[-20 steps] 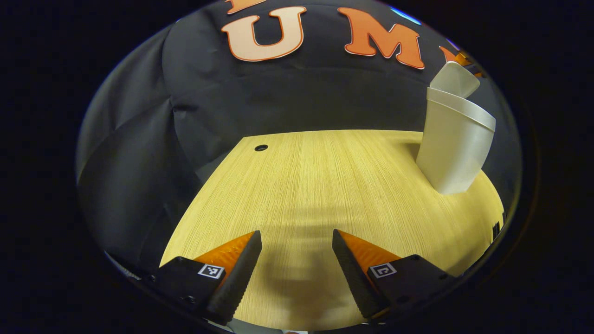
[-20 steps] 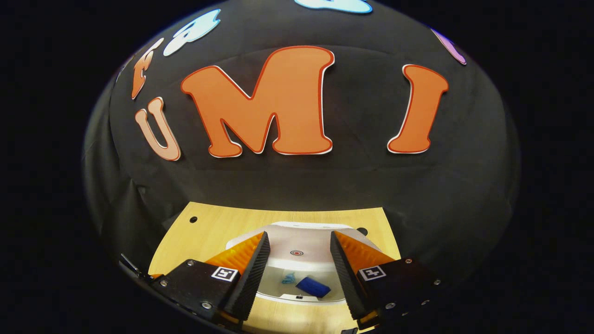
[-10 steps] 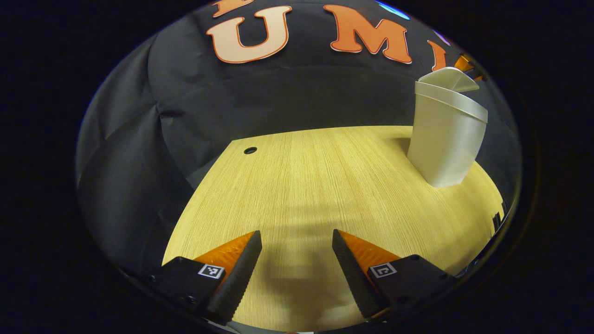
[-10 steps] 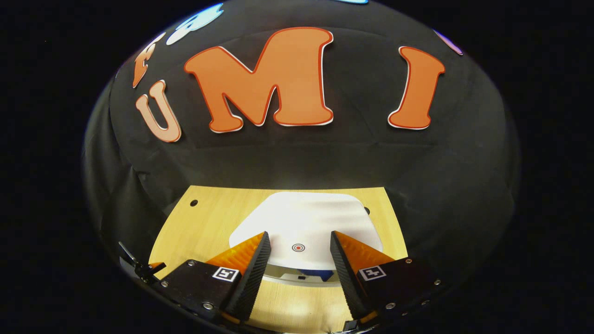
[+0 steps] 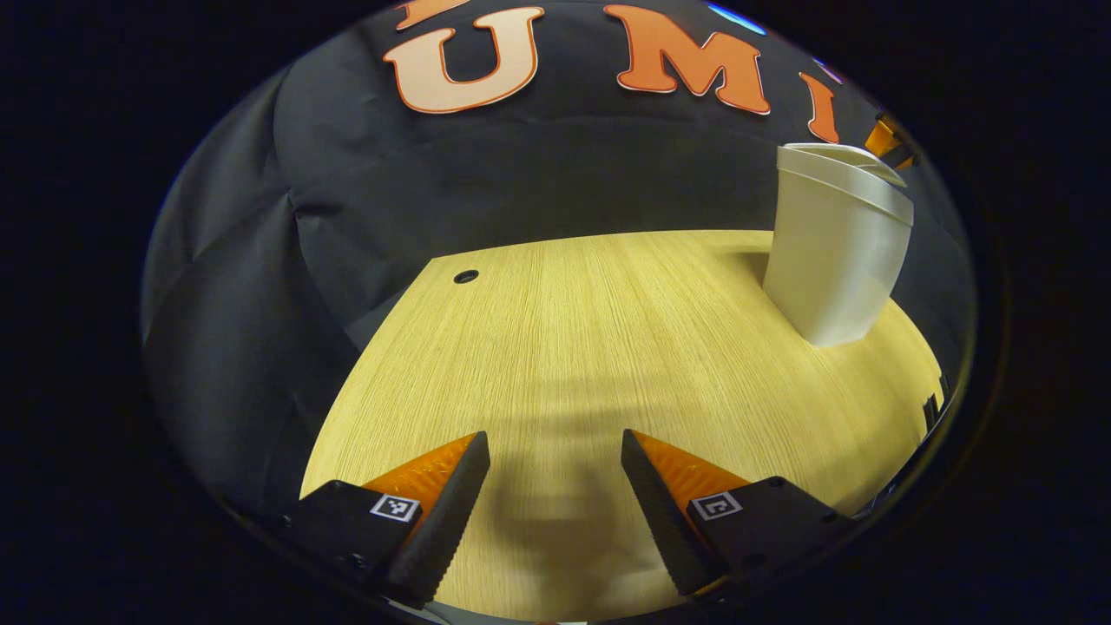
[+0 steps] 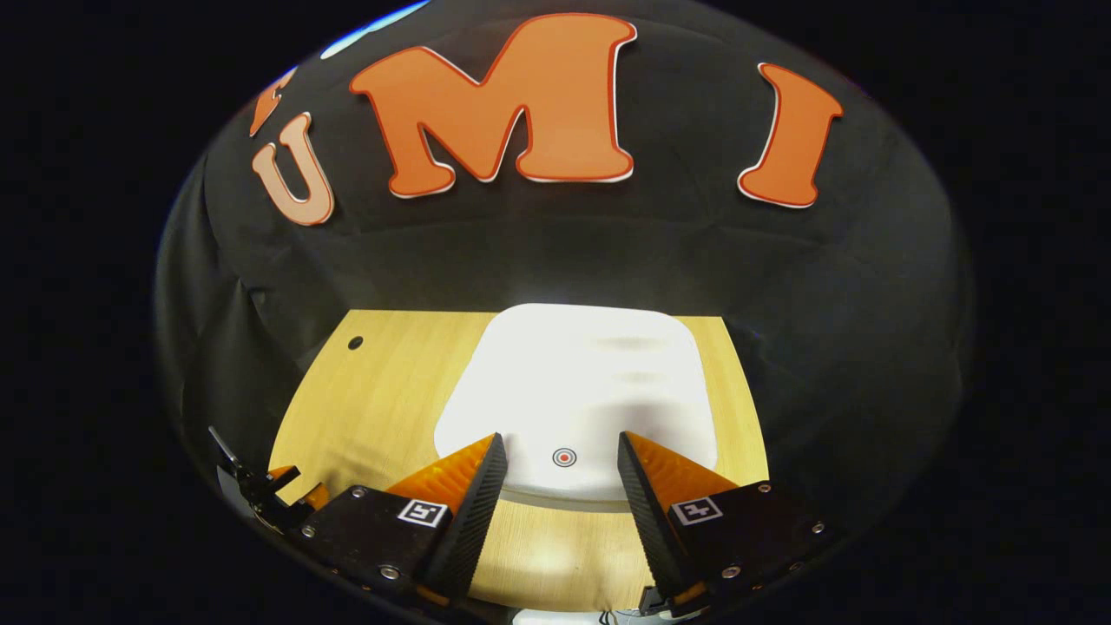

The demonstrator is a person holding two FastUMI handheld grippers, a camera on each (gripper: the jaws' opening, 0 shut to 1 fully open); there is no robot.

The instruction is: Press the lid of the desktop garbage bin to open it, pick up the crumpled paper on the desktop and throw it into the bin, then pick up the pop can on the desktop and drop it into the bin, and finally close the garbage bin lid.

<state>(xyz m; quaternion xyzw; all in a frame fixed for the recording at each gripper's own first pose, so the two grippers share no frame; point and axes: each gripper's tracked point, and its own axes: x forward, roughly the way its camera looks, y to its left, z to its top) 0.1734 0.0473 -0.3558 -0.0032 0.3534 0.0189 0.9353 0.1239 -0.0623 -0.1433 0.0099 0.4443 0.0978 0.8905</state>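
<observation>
Tabletop [image 5: 555, 347] of pale yellow wood grain, one, backed by black cloth wall [image 5: 521, 182]. One white plastic garbage bin [image 5: 833, 252], tapered toward its base, standing upright at far right of left gripper view, near the tabletop's back edge; flat white lid [image 6: 581, 391] down over the rim, with one small red ring mark [image 6: 564, 457] near its front edge in right gripper view. One small dark round hole [image 5: 466, 276] in the wood near the back left corner. Left gripper [image 5: 555, 477] low over bare wood, well apart from the bin, two fingers [image 5: 443, 512] spread with nothing between them, shadow on the wood beneath. Right gripper [image 6: 562, 482] above the bin, two fingers [image 6: 469, 512] spread, the ring mark seen in the gap; contact with the lid cannot be told. Part of another gripper tip [image 6: 260, 490] at lower left edge of right gripper view, too small to read
</observation>
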